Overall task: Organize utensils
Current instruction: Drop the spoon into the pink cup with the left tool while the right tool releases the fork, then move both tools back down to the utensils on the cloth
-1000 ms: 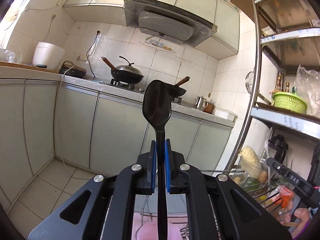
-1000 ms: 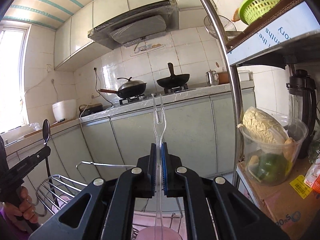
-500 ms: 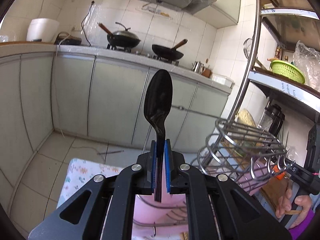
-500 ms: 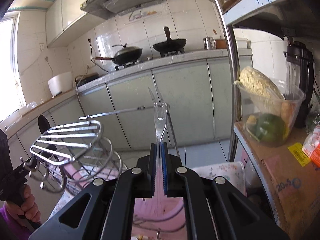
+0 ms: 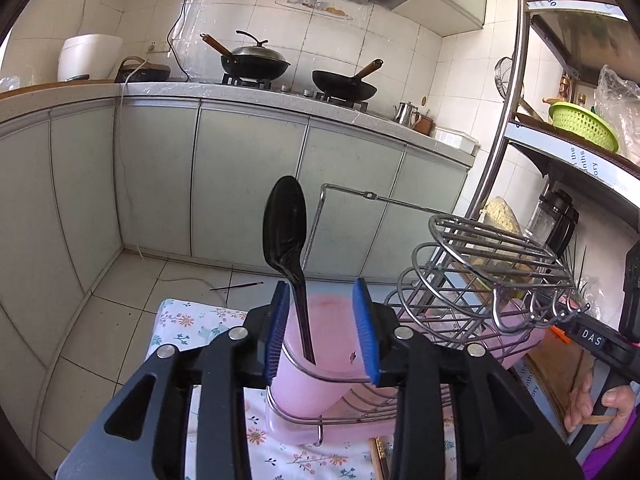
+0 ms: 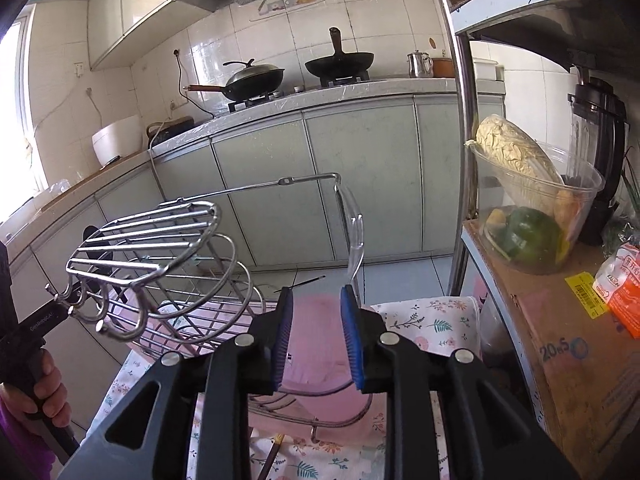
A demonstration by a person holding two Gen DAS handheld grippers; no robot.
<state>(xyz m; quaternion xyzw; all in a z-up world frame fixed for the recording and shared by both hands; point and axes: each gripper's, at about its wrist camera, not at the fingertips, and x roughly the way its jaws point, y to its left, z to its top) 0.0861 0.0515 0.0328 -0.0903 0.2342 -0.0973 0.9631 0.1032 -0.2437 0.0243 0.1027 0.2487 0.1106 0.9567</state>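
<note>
In the left wrist view my left gripper [image 5: 322, 330] is open. A black spoon [image 5: 285, 236] stands bowl-up between its pads, its handle down in a pink cup [image 5: 320, 396] held by a wire rack [image 5: 480, 280]. In the right wrist view my right gripper [image 6: 316, 332] is open above another pink cup [image 6: 316, 368]. A clear plastic fork [image 6: 355, 236] stands in that cup, leaning against the right blue pad [image 6: 352, 340].
The rack [image 6: 160, 264] stands on a floral cloth [image 6: 424, 324]. A metal shelf post [image 6: 460, 160] and a cardboard box [image 6: 560, 360] with a bowl of vegetables [image 6: 528, 216] are on the right. Chopsticks [image 5: 380, 456] lie on the cloth. Kitchen cabinets [image 5: 240, 184] stand behind.
Both grippers came down over the rack and opened. The spoon and the clear fork left their grip and now stand in the pink cups.
</note>
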